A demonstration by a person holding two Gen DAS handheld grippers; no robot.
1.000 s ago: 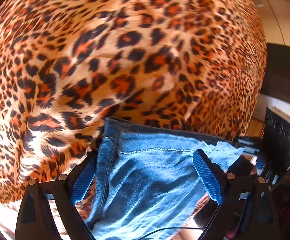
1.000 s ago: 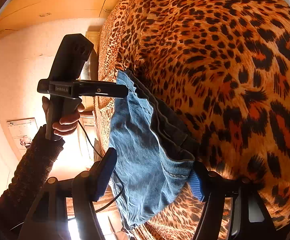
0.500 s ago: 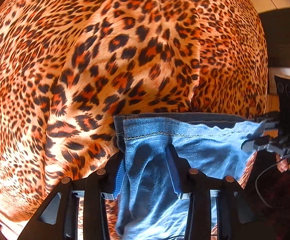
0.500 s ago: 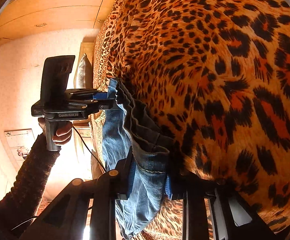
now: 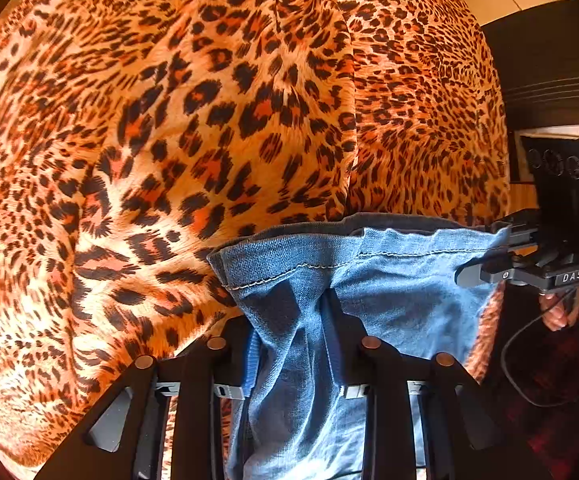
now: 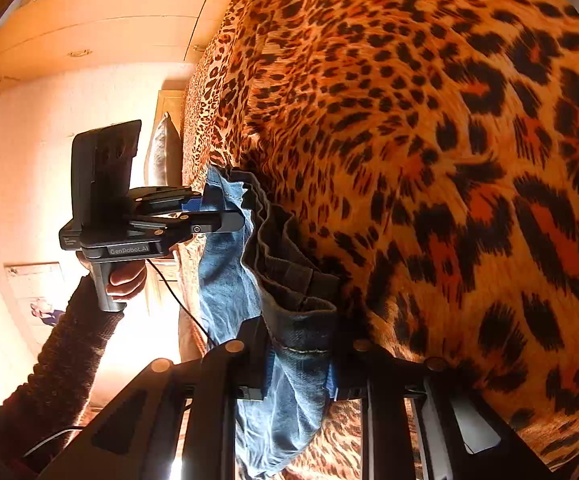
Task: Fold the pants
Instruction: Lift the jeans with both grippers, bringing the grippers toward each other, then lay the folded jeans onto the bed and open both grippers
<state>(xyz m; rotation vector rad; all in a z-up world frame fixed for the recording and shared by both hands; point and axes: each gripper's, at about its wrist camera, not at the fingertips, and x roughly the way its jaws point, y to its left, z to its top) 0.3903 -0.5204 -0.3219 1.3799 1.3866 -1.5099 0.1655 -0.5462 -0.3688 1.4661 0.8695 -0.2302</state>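
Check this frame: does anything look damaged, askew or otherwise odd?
Nothing damaged. The jeans hem is bunched into ripples between the left claw and right claw, both closing on the denim above the leopard-print cover.

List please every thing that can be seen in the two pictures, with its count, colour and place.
jeans: one, blue denim, hem edge on the bedspread, pinched at two points.
bedspread: one, orange and black leopard print, fills both views.
cushion: one, grey, at the bed's far edge.
cable: one, black, hangs below the left gripper.
left gripper: one, black with blue pads, closing on the jeans.
right gripper: one, black with blue pads, closing on the jeans.
sleeve: one, dark knit, on the arm holding the left gripper.
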